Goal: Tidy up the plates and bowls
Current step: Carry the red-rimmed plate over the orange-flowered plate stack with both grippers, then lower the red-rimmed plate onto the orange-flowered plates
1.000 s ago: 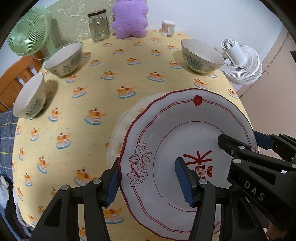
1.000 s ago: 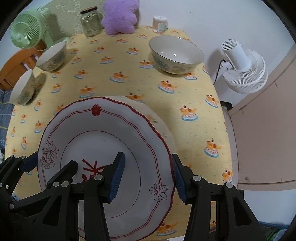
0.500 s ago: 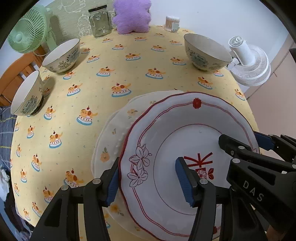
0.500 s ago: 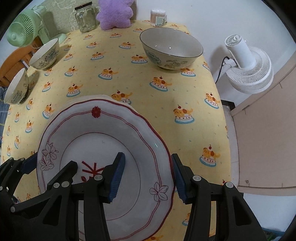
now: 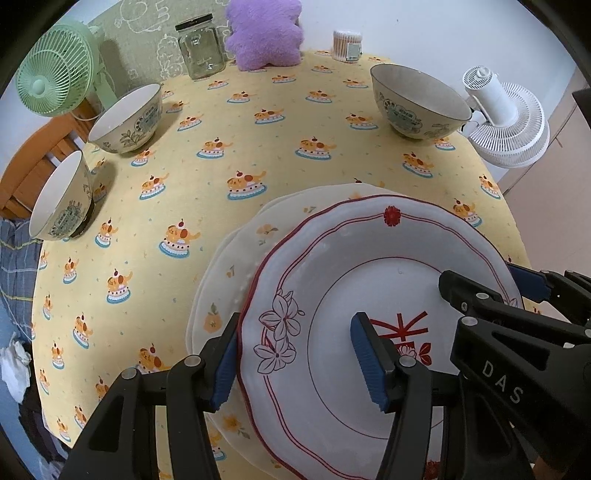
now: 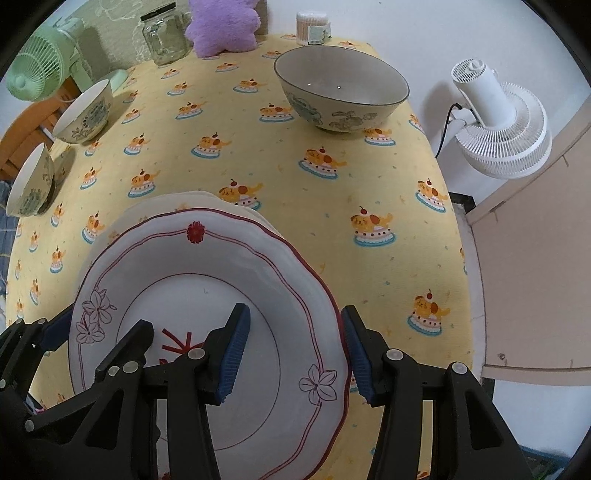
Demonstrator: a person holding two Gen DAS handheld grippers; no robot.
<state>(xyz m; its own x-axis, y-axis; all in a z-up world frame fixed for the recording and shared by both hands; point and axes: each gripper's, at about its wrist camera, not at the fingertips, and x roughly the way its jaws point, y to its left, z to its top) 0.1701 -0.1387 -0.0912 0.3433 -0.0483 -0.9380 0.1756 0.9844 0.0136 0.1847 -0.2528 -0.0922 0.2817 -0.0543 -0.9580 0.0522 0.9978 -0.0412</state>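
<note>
red-rimmed plate gripped on 2 sides above a second plate

held over the yellow tablecloth (image 5: 229,122): a white red-rimmed plate (image 5: 373,258), scalloped, with outlined flowers, a red rosette on the rim and a red mark in the well, too hidden by a finger to read. left gripper (image 5: 299,360) pinching that plate's left rim, 1 blue pad under the edge and 1 on the inner face. right gripper (image 6: 291,349) pinching the opposite rim the same way. printed in white on the right gripper's black body, seen from the left wrist: "das".

directly beneath the red-rimmed plate, peeking out on its far and left sides: a cream plate (image 5: 240,266) with small orange fruit prints, lying on the tablecloth. cannot tell whether the 2 plates touch.

beyond the red-rimmed plate, far right: a large patterned bowl (image 6: 341,92), empty. far left: 2 smaller patterned bowls (image 5: 127,118) (image 5: 61,197), both showing white, empty insides. writing on the bowls too small to read.

at the table's far edge: a clear glass jar (image 5: 200,48) with a black lid, apparently empty; a purple plush cushion (image 5: 264,33); a round tub of cotton swabs (image 5: 347,45), label unreadable. left of the jar, a green fan (image 5: 50,70); off the table's right edge, a white fan (image 6: 495,125).
</note>
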